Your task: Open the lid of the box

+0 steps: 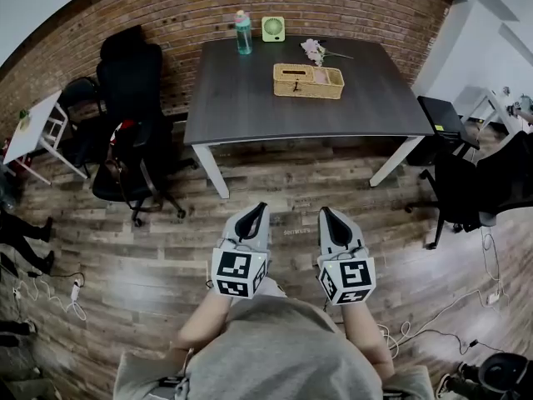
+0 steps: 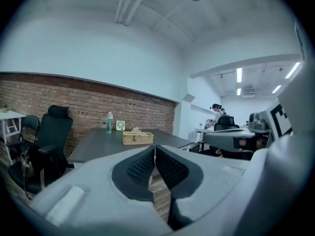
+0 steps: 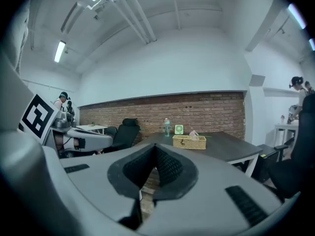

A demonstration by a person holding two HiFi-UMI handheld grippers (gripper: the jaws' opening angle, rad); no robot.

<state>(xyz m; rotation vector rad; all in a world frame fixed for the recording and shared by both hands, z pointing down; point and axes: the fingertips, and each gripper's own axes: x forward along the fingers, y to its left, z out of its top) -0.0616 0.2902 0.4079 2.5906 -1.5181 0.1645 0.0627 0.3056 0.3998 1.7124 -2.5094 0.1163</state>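
At the far left I see a small white side table (image 1: 37, 127), and next to it two black office chairs (image 1: 129, 82) in front of the brick wall (image 1: 350, 7). Then comes the dark table (image 1: 241, 107). At its far edge stand a green bottle (image 1: 243, 33) and, just beside it, a small green fan (image 1: 273, 28). The woven box (image 1: 308, 81) lies on the table a little nearer to me, to the right of the middle, and some pink flowers (image 1: 316, 51) lie just behind it. From here I cannot tell if its lid is fully down.

Both grippers are over the wooden floor (image 1: 125, 257), well apart from the table and the box. The left gripper (image 1: 260, 209) has its jaws pressed together, with nothing between them; its own view shows the box far ahead (image 2: 137, 137). The right gripper (image 1: 326, 214), beside it, has its jaws together and empty too. At the far right stands another black chair (image 1: 479, 186).
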